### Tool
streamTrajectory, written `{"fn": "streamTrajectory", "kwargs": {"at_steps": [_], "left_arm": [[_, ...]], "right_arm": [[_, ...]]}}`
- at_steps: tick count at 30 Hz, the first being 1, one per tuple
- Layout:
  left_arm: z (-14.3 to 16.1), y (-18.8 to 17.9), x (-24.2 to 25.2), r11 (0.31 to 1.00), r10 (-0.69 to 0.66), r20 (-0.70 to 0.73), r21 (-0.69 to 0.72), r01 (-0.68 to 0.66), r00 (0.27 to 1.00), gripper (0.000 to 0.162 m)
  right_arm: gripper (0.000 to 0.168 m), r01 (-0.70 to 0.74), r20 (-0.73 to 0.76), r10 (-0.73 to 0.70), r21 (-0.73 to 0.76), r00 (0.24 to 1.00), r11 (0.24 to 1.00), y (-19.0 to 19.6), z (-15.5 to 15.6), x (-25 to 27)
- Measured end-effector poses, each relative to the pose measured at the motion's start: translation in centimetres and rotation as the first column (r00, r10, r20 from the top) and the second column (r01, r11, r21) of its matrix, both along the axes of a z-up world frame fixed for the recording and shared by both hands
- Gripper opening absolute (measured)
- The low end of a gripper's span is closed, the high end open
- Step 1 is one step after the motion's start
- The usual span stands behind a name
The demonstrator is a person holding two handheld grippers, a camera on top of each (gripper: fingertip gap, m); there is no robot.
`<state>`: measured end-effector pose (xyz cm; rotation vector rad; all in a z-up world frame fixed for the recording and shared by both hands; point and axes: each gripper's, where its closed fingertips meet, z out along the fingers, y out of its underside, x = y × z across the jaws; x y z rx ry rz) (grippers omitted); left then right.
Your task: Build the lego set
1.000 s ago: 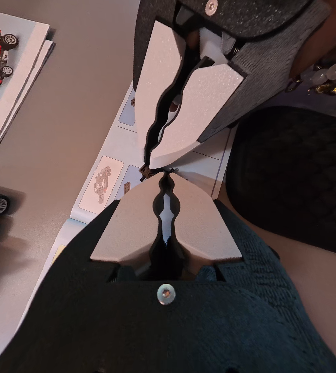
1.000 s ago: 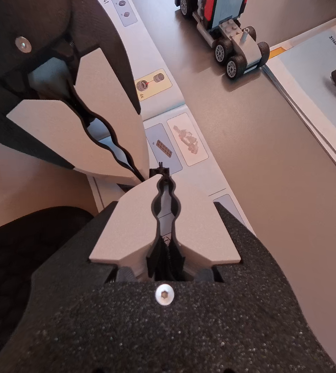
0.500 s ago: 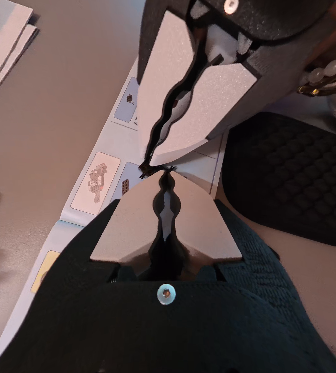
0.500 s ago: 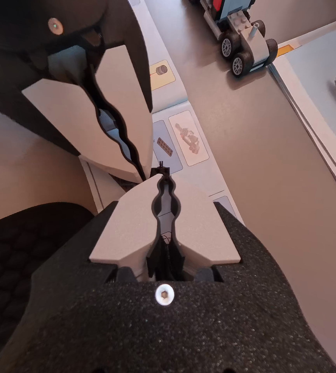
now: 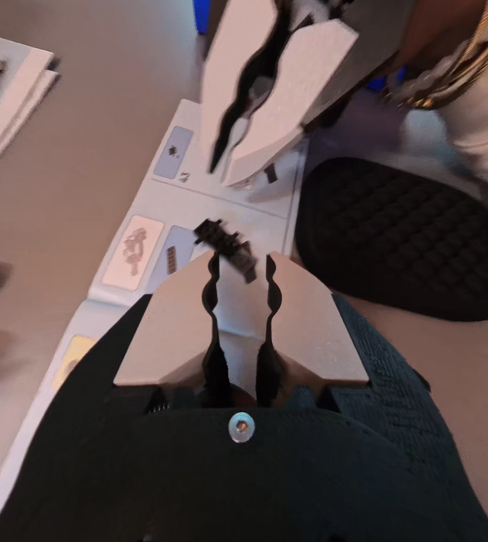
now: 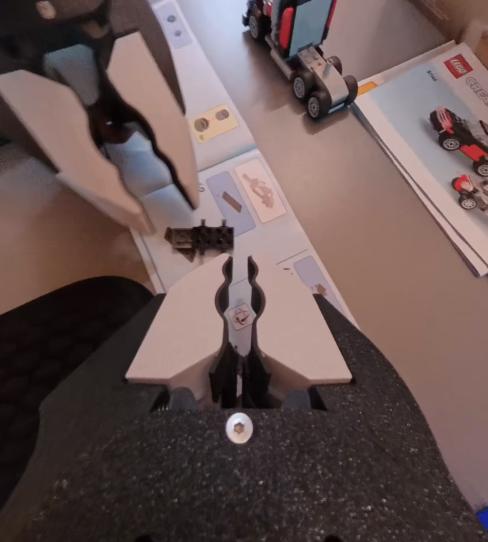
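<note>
A small black lego assembly (image 5: 225, 249) lies loose on the open instruction booklet (image 5: 225, 205), just past my left gripper's tips and slightly blurred. My left gripper (image 5: 241, 258) is open and empty. My right gripper (image 5: 219, 176) hangs above the booklet farther off, its jaws slightly apart. In the right wrist view the assembly (image 6: 204, 239) lies on the booklet (image 6: 280, 243) just left of my right gripper (image 6: 239, 259), which is slightly open and empty. The left gripper (image 6: 170, 218) shows open at the upper left.
A partly built lego truck (image 6: 304, 58) stands on the table beyond the booklet. A stack of closed booklets (image 6: 442, 146) lies to the right. A black quilted pad (image 5: 398, 234) lies beside the open booklet. A braceleted wrist (image 5: 442, 67) holds the right gripper. My hands' fingertips stand some 5 cm from each other. My left tips are roughly 15 cm from the partly built lego truck (image 6: 304, 58).
Both grippers were shut tip to tip on the small black assembly. Now both have opened and drawn apart, and the assembly lies loose on the booklet.
</note>
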<state>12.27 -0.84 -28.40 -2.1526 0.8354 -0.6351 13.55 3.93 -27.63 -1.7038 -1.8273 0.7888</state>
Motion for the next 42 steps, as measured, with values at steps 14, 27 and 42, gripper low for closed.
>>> {"fn": "streamTrajectory", "kwargs": {"at_steps": [14, 27, 42], "left_arm": [[-1.7, 2.6, -0.4, 0.983, -0.096, -0.202, 0.134, 0.125, 0.975, 0.001], [-1.8, 2.5, -0.5, 0.973, -0.064, -0.251, 0.201, 0.116, 0.966, 0.001], [0.8, 1.6, -2.4, 0.976, -0.075, -0.097, 0.197, 0.093, 0.992, 0.004]], "right_arm": [[0.004, -0.053, 0.058, 0.053, 0.003, 0.997, 0.999, -2.5, -2.4, -2.1], [0.002, -0.096, 0.261, 0.045, 0.184, 0.964, 0.978, -2.4, -2.7, -1.9], [0.005, -0.126, 0.122, 0.114, 0.094, 0.986, 0.988, -1.7, 0.4, -1.5]]}}
